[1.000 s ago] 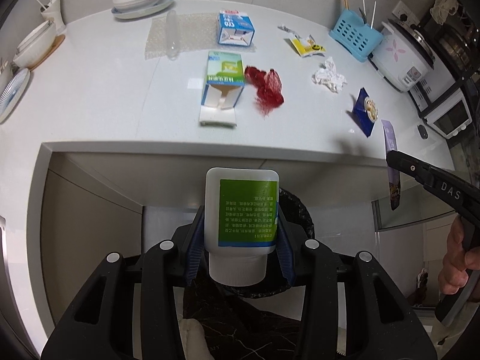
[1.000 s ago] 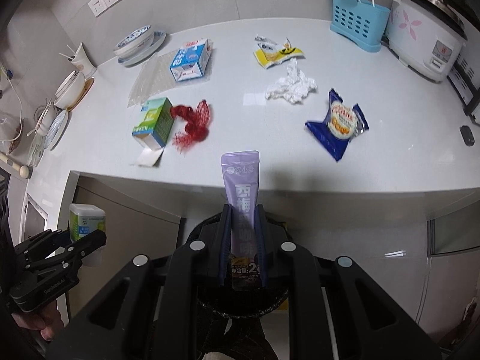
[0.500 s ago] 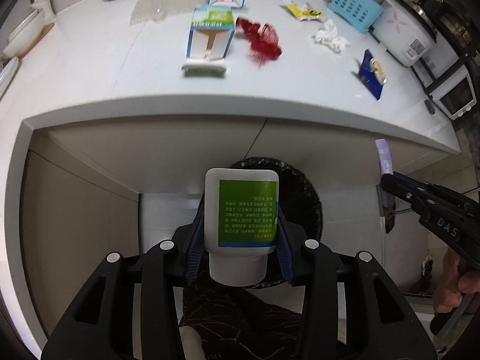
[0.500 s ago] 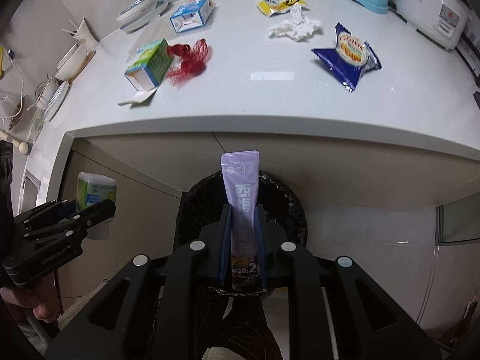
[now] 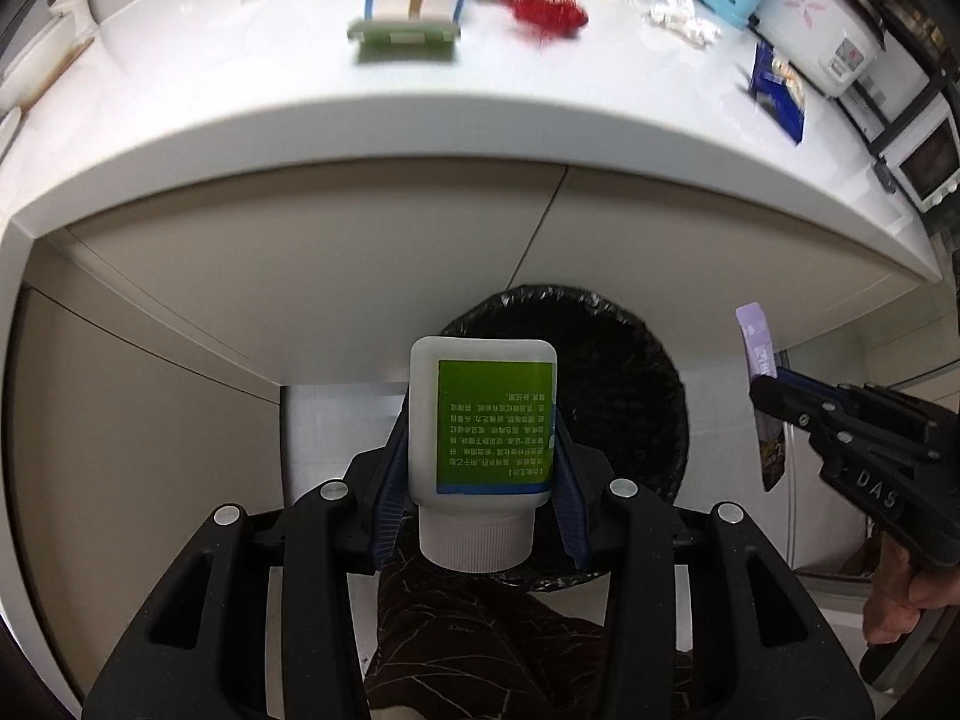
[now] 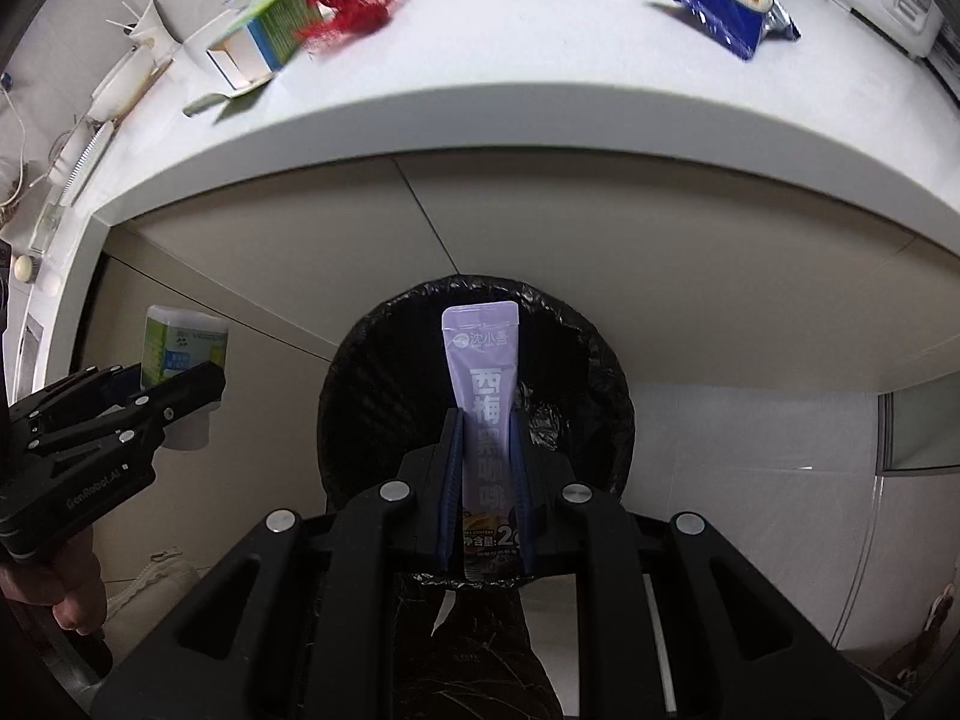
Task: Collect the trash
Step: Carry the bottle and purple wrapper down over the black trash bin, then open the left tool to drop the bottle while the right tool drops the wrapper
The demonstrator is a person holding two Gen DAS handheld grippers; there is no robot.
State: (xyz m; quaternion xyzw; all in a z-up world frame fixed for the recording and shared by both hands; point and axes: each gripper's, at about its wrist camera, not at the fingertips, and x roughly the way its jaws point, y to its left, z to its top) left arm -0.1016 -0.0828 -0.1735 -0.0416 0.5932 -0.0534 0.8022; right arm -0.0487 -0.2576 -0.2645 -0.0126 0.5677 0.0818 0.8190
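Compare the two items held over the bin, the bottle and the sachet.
The white bottle is rigid and boxy with a green label; the purple sachet is flat and slim. The bottle is held cap toward the camera, filling the left tool; the sachet stands narrow between the right tool's fingers. Both are clamped in front of the black-lined trash bin.

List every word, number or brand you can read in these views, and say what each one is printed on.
"西梅黑咖啡": down the purple sachet in the right gripper.
"沈小善": small logo at the sachet's top.
"含量:2": near its foot, partly cut off by the fingers.
"DAS": on the right gripper's body, left wrist view.
"GenRobot.AI": on the left gripper, seen in the right wrist view.
Green label on the white bottle: upside down, too small to read.
Countertop cartons and wrappers: blurred, unreadable.
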